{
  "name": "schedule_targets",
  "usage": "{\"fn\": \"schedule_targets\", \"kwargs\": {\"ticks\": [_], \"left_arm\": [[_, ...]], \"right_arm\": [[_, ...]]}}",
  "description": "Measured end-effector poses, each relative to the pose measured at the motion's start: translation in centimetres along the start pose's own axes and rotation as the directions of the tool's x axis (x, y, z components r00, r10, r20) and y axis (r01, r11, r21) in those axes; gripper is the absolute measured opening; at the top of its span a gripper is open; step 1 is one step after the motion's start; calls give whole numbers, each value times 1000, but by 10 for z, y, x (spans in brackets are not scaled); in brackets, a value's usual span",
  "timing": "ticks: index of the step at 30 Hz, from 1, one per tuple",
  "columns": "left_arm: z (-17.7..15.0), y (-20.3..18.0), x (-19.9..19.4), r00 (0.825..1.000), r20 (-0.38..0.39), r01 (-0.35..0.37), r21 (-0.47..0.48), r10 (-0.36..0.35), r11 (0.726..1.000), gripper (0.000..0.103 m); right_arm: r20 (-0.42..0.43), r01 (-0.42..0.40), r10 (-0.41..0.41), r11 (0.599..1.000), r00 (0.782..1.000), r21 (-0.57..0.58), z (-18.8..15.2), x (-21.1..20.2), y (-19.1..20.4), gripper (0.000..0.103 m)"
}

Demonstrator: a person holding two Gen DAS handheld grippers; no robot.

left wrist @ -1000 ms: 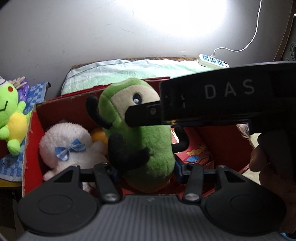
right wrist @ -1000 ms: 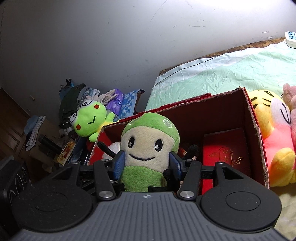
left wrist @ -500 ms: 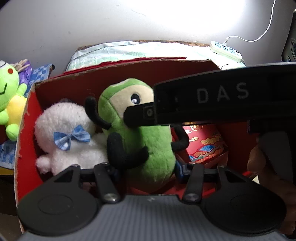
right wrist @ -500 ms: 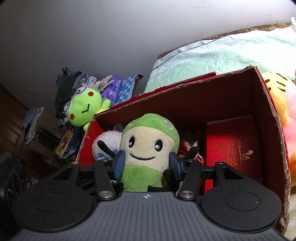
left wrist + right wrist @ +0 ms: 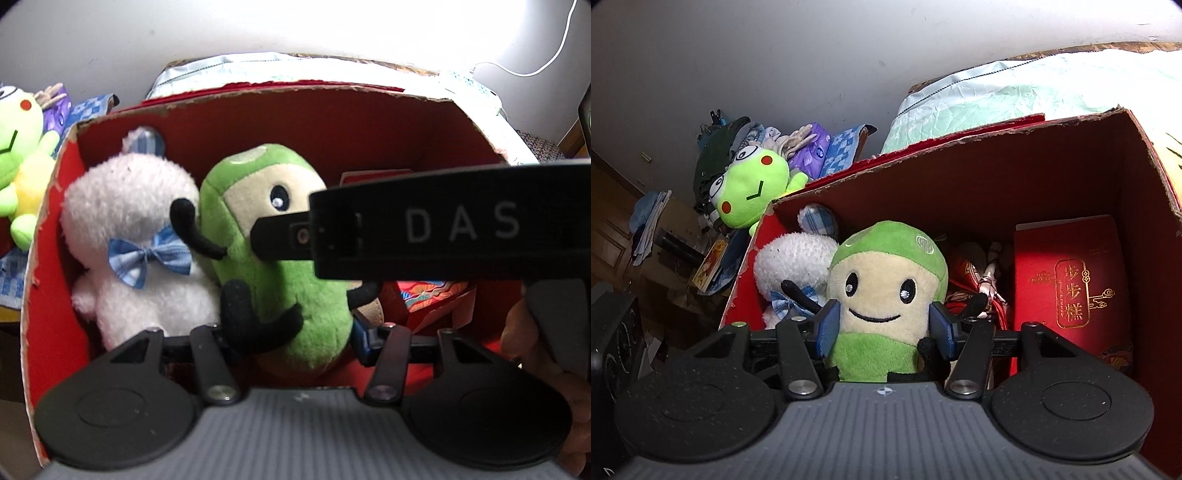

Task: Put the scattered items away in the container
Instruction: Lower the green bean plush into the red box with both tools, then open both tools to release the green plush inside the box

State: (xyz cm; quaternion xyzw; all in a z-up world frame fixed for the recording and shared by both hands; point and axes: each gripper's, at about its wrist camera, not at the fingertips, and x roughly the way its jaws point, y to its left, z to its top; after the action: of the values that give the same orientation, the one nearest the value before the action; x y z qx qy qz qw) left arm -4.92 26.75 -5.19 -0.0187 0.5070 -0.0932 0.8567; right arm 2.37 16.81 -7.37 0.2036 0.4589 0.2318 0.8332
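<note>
Two plush toys in red box (image 5: 997, 173), one green doll (image 5: 886, 291), one white plush (image 5: 136, 229)

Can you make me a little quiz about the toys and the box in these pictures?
1. What colour is the bow on the white plush toy?
2. What is the right gripper shut on? A: a frog plush. B: the green plush toy. C: a red packet.
3. True or false: the frog plush lies inside the red box.
Key: 1 blue. 2 B. 3 false.
</note>
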Motion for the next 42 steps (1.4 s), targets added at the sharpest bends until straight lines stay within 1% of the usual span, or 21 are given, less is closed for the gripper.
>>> {"fn": "schedule_targets", "kwargs": {"ticks": [12, 19, 22, 24, 26, 28, 31, 32, 34, 37, 39, 41, 42], "left_arm": [[-3, 6, 4, 1000, -10, -10, -14, 10, 1000, 55], [-2, 4, 0, 1000, -11, -14, -13, 14, 1000, 56], [-2, 4, 0, 1000, -12, -15, -13, 15, 1000, 57], [-2, 4, 0, 1000, -12, -16, -13, 16, 1000, 57], [-1, 5, 0, 1000, -12, -16, -12, 16, 1000, 57], [-1, 5, 1, 1000, -12, -16, -12, 15, 1000, 57], [-1, 5, 1, 1000, -12, -15, -12, 15, 1000, 57], [-1, 5, 1, 1000, -12, -15, -12, 15, 1000, 57], [-1, 5, 1, 1000, -13, -17, -12, 17, 1000, 57], [0, 5, 1, 1000, -15, -18, -12, 18, 1000, 58], [0, 6, 1, 1000, -17, -19, -12, 19, 1000, 58], [0, 7, 1, 1000, -19, -21, -13, 20, 1000, 58], [-1, 7, 1, 1000, -21, -22, -14, 22, 1000, 58]], "right_arm": [[-19, -11, 12, 1000, 1000, 22, 0, 2, -1, 61], [-21, -13, 13, 1000, 1000, 26, 1, 0, 0, 61], [-5, -10, 10, 1000, 1000, 16, 1, -6, 1, 60], [18, 1, -2, 1000, 1000, 12, 2, -11, 0, 59], [40, 22, -22, 1000, 999, 17, 4, -16, -3, 55], [51, 51, -52, 998, 997, 33, 7, -19, -8, 54], [37, 113, -114, 993, 993, 42, 7, -15, -12, 49], [30, 122, -124, 991, 992, 49, 7, -13, -13, 48], [18, 132, -133, 990, 991, 59, 6, -10, -15, 48], [23, 153, -154, 988, 988, 25, 6, -7, -10, 48], [26, 154, -154, 988, 988, 7, 6, -7, -7, 45], [28, 143, -142, 990, 989, -7, 5, -6, -5, 37], [28, 140, -140, 990, 990, -14, 4, -6, -3, 37]]}}
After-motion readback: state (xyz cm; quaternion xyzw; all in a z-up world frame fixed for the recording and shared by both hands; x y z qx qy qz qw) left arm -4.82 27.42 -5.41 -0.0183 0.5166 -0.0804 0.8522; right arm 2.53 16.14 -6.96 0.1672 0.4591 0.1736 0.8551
